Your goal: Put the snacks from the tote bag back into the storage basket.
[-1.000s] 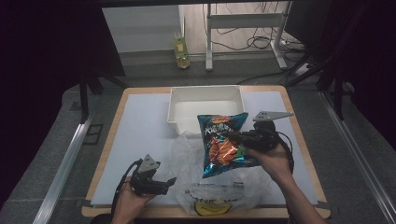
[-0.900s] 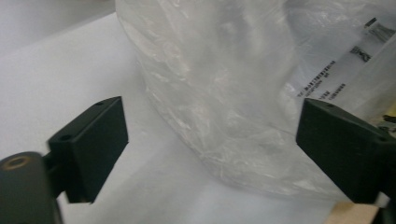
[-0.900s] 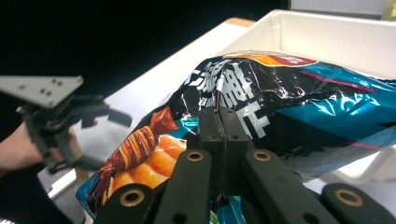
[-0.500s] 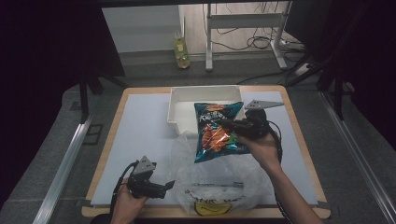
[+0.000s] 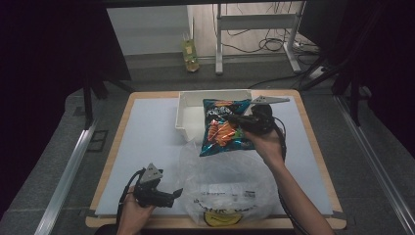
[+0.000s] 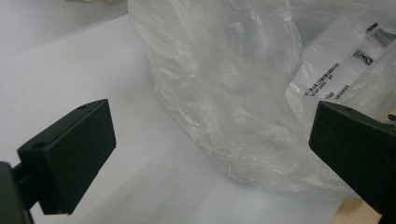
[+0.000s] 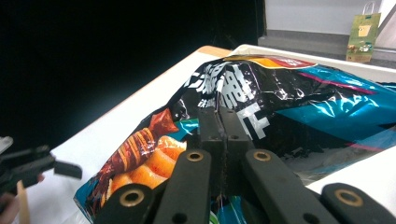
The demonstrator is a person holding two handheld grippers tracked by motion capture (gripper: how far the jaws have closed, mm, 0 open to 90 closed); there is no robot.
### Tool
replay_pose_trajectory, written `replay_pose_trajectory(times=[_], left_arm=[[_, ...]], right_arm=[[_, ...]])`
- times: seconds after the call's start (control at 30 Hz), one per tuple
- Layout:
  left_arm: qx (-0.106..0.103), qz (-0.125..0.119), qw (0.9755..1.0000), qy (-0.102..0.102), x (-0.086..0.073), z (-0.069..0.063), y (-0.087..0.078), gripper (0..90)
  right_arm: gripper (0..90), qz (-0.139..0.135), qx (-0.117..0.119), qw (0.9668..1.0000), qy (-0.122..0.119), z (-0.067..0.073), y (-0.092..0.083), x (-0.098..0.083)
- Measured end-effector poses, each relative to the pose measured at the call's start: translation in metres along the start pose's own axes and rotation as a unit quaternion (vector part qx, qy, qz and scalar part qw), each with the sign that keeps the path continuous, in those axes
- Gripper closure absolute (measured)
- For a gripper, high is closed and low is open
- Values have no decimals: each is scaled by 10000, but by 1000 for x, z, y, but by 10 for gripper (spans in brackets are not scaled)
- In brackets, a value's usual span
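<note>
Right gripper (image 5: 234, 119): jaws pinched tight together on the edge of a blue snack bag (image 5: 222, 128), orange snacks printed on its front. The bag hangs lifted off the worktop (image 5: 147, 127), partly over the front right corner of the white bin (image 5: 188, 115) and just past 12 o'clock of the clear plastic bag (image 5: 225, 183). In the right gripper view the bag's foil (image 7: 289, 102) is clamped between the two closed jaws.

White bin: sits at 12 o'clock on the worktop, open top; the visible part of its interior holds nothing I can make out, the rest is hidden by the snack bag.

Clear plastic bag: lies crumpled at 6 o'clock on the worktop, printed label and a yellow mark showing through it; contents cannot be told.

Left gripper (image 5: 177, 192): at 7 o'clock, just beside the plastic bag's left edge. Jaws have just been opening and now stand wide apart, gripping nothing; in the left gripper view the plastic (image 6: 224, 93) lies beyond them, not pressed.
</note>
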State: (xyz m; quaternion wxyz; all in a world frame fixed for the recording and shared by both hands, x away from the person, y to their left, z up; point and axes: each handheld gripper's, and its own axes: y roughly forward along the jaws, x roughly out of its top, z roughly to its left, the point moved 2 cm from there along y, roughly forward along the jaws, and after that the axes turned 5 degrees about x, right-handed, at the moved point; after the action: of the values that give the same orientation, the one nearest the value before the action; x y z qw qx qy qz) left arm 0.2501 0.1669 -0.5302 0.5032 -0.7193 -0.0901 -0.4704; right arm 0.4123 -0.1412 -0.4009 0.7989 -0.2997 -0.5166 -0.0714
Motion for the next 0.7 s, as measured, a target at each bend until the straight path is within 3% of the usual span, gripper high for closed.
replay_pose_trajectory(times=[0.7], left_arm=[[-50, 69, 9998, 178, 0, -4, 4, 5]], right_arm=[[899, -256, -315, 9991, -101, -34, 59, 22]])
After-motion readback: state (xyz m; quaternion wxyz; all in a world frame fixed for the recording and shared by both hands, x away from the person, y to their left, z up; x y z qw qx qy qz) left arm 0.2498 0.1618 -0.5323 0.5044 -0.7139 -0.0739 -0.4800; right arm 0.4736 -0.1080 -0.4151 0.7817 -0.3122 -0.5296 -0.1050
